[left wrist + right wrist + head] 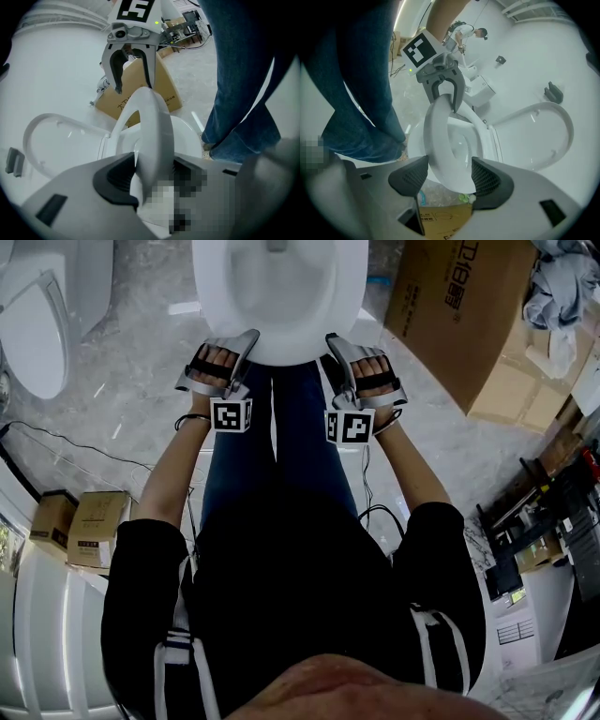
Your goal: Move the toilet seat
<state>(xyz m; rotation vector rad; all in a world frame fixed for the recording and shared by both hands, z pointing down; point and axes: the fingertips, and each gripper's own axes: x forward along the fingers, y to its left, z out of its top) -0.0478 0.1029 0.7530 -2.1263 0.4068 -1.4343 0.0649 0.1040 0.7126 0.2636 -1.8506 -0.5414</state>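
Toilet seat lifted by its front edge: a person in a black top and blue jeans [309, 451] stands over a white ceramic toilet bowl [281, 282]. Both forearms [173, 460] stretch forward and down, each carrying a grey two-jaw tool. The left gripper [234, 352] and the right gripper [345, 351] sit side by side at the near edge of the glossy white oval toilet seat [152, 131]. Their black-and-white marker cubes [231, 414] face upward. In each gripper view the seat's smooth, rounded rim runs between the ribbed dark pads, which pinch it from both sides. The ring is tilted up off the bowl, and behind it the white lid [562, 126] stands open. The floor [131, 399] is pale grey marbled stone. A large brown cardboard box [459, 315] lies to the right of the bowl, and two smaller cartons [89, 526] sit at the left. Another white toilet fixture [37, 329] is at the upper left, and a thin black cable [75, 451] trails across the floor.
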